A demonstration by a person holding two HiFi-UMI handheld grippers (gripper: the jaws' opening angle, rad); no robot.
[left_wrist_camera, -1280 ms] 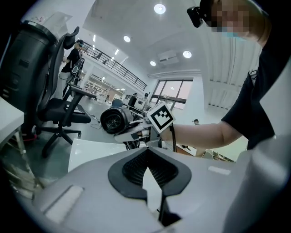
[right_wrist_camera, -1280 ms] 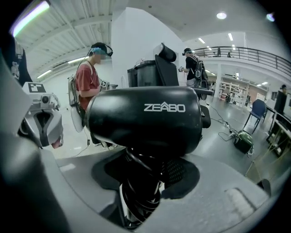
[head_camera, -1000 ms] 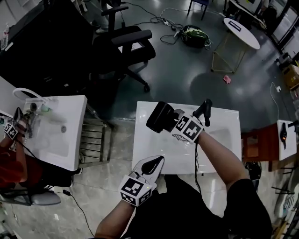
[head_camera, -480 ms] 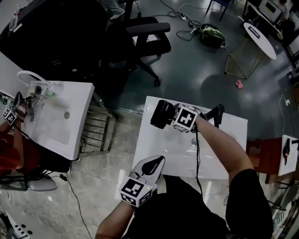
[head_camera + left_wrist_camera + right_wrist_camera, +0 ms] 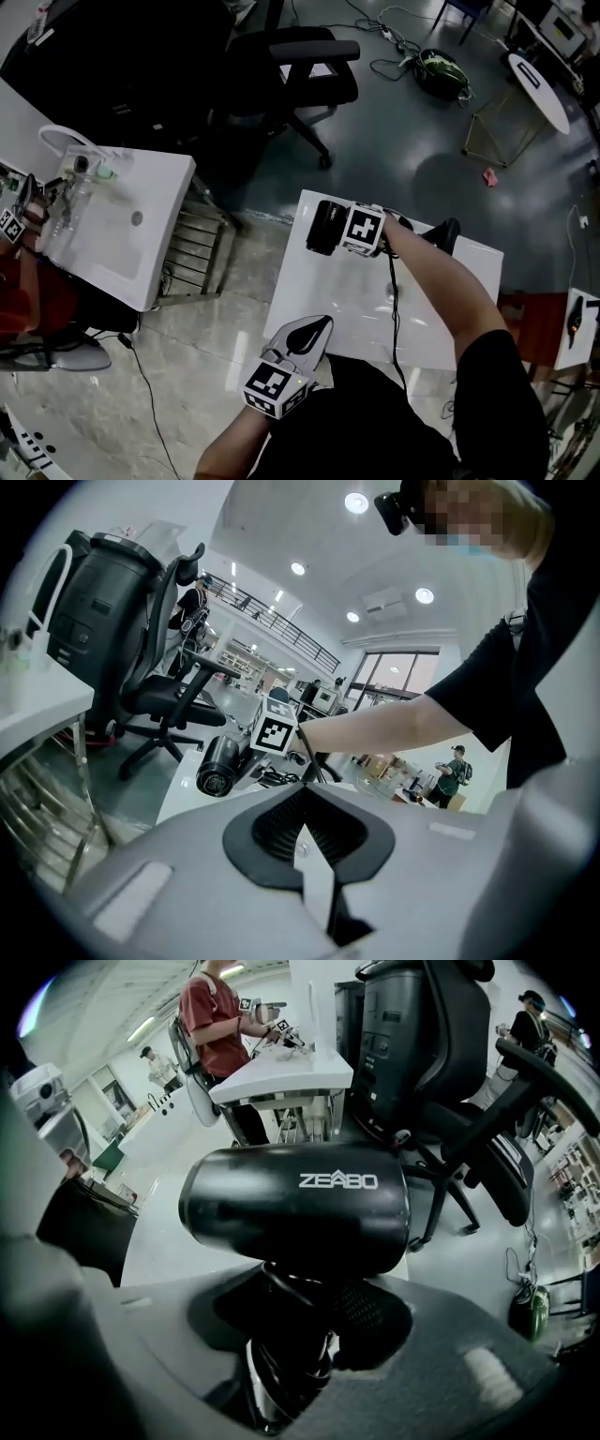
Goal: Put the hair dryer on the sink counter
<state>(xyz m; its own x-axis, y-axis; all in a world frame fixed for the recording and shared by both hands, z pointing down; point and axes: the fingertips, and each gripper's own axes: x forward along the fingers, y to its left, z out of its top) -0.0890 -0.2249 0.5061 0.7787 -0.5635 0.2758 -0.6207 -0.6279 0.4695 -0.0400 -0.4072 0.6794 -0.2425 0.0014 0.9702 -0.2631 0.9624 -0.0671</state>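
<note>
Dark glossy floor [image 5: 403, 159]; black office chair [image 5: 298, 73]; white oval side table [image 5: 539, 80]; ceiling spotlights [image 5: 355, 502].

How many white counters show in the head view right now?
3. The front counter, under the hair dryer; the left counter beside it; a counter sliver at the right edge. Others may lie outside the frame.

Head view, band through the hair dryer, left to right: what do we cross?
neighbouring white sink counter → metal rack → hair dryer → right gripper → black faucet
</note>
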